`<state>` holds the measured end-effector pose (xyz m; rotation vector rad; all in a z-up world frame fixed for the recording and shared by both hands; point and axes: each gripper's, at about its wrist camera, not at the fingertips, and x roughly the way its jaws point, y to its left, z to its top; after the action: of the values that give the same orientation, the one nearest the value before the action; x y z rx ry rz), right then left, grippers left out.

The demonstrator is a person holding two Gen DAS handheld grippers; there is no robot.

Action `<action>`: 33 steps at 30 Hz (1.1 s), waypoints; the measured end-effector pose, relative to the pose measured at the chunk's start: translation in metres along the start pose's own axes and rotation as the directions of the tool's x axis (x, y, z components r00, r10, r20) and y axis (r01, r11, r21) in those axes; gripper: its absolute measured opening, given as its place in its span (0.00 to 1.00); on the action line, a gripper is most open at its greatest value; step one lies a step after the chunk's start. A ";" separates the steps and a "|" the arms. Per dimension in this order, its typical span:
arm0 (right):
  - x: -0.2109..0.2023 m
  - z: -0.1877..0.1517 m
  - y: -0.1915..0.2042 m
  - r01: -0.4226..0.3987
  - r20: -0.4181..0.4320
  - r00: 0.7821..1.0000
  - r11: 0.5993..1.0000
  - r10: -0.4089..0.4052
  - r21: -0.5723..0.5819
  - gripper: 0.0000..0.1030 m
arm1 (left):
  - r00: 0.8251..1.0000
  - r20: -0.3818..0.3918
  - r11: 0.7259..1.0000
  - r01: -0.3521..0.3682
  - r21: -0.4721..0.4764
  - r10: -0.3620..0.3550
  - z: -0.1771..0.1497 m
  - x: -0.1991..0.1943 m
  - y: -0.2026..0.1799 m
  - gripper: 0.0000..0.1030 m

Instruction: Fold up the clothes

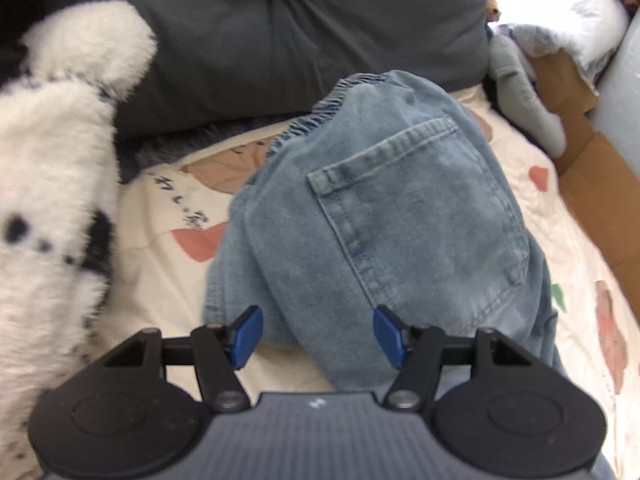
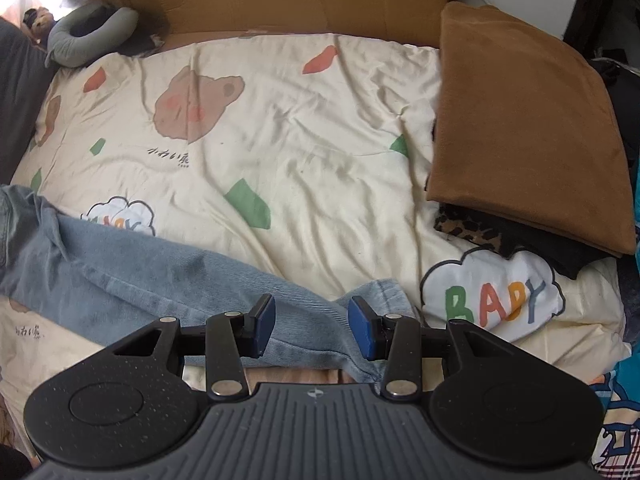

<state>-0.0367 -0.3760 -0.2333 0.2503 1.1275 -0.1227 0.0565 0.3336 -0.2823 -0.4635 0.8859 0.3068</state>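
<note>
The light blue denim jeans (image 1: 384,216) were laid across the cream cartoon-printed bed quilt (image 2: 280,128), waist end bunched under the left gripper (image 1: 318,334) and leg hem beneath the right gripper (image 2: 311,326); both sets of jaws were spread, with denim seen between them but nothing pinched. For a neat fold, the waistband and hem would best be taken squarely and the leg smoothed flat first. How the jeans were layered could not be made out, and their middle was cut off.
</note>
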 end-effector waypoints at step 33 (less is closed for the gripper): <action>0.051 -0.006 0.136 -0.327 -0.129 0.945 0.860 0.301 -0.392 0.46 | 0.946 0.182 0.961 0.248 0.122 -0.267 0.069 -0.051 -0.080 0.04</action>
<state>0.0106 -0.2421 -0.2636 0.0598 1.1330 0.4151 0.1078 0.2968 -0.1833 -0.4442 0.6346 0.0667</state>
